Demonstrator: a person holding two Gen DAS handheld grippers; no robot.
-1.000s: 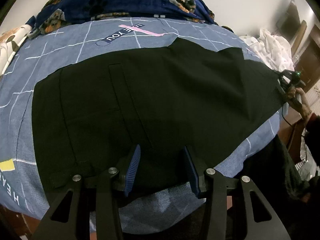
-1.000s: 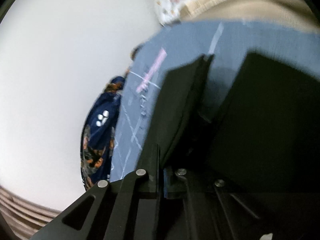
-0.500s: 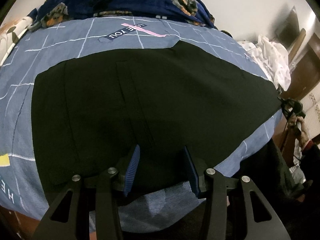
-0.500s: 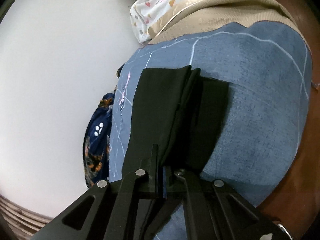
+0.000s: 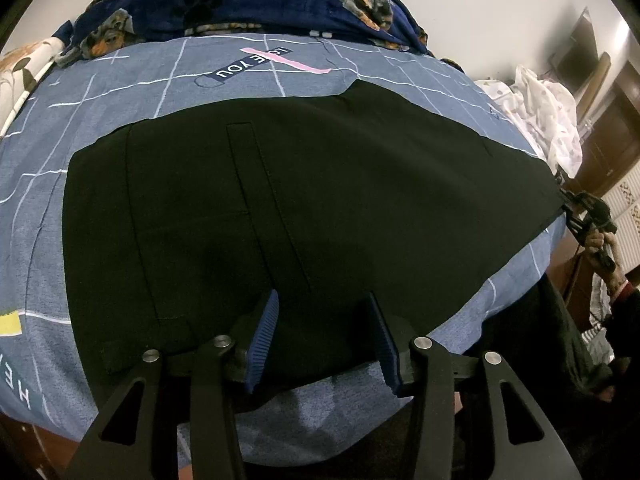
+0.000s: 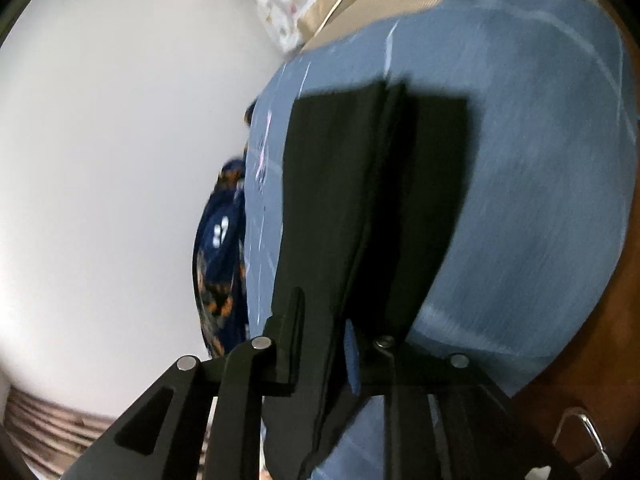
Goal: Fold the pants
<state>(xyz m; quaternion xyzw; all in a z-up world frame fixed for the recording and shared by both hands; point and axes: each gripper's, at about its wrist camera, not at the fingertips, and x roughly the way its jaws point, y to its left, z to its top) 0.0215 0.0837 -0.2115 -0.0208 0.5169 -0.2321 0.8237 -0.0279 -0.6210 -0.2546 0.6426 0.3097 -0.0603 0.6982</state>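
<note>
The black pants (image 5: 304, 208) lie spread flat across the blue bed sheet (image 5: 120, 92), waistband at the left and legs running to the right. My left gripper (image 5: 322, 332) is open, its blue pads (image 5: 264, 332) just over the near edge of the pants, holding nothing. At the far right of that view my right gripper (image 5: 576, 208) grips the leg end at the bed's edge. In the right wrist view the pants (image 6: 360, 216) run away from my right gripper (image 6: 320, 340), whose jaws stand slightly apart around the hem.
A dark blue dog-print blanket (image 5: 248, 4) is heaped at the far side of the bed. White patterned cloth (image 5: 548, 120) lies at the right end. A brown wooden bed frame (image 6: 580, 360) edges the mattress. A white wall (image 6: 120, 160) is behind.
The right gripper has pulled the leg end outward and down to the bed's edge, and its jaws have parted a little. The left gripper has stayed open at the near edge.
</note>
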